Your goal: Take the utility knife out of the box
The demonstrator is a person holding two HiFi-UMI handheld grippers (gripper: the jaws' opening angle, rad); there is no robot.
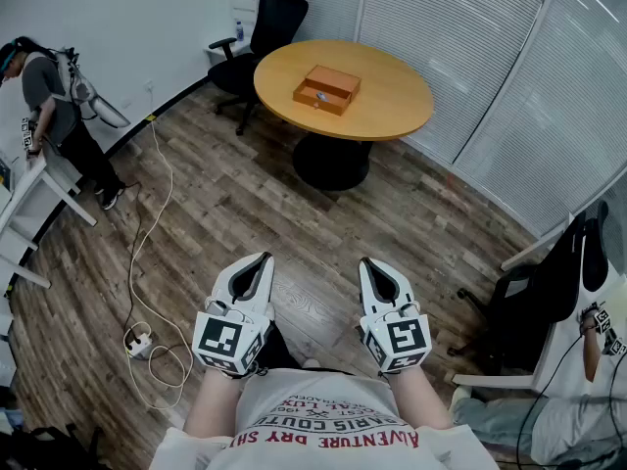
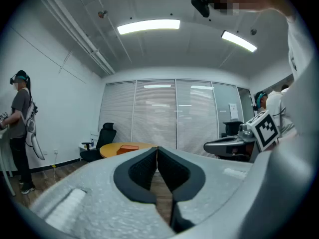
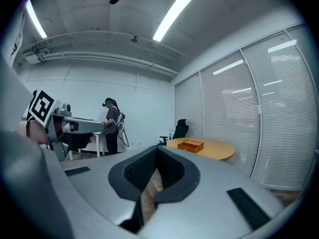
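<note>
An orange-brown wooden box (image 1: 327,89) with a small front drawer lies on the round wooden table (image 1: 392,106) across the room; it also shows far off as the box (image 2: 128,147) and the box (image 3: 191,145). No utility knife is visible. My left gripper (image 1: 263,259) and right gripper (image 1: 369,263) are held side by side near my body, level, above the floor and well short of the table. Both are shut with nothing between the jaws.
A black office chair (image 1: 263,29) stands behind the table. A person (image 1: 54,106) stands at a white desk (image 1: 29,199) on the left. A white cable with a power strip (image 1: 138,342) lies on the wood floor. Another black chair (image 1: 534,297) and a seated person are at the right. Blinds line the far wall.
</note>
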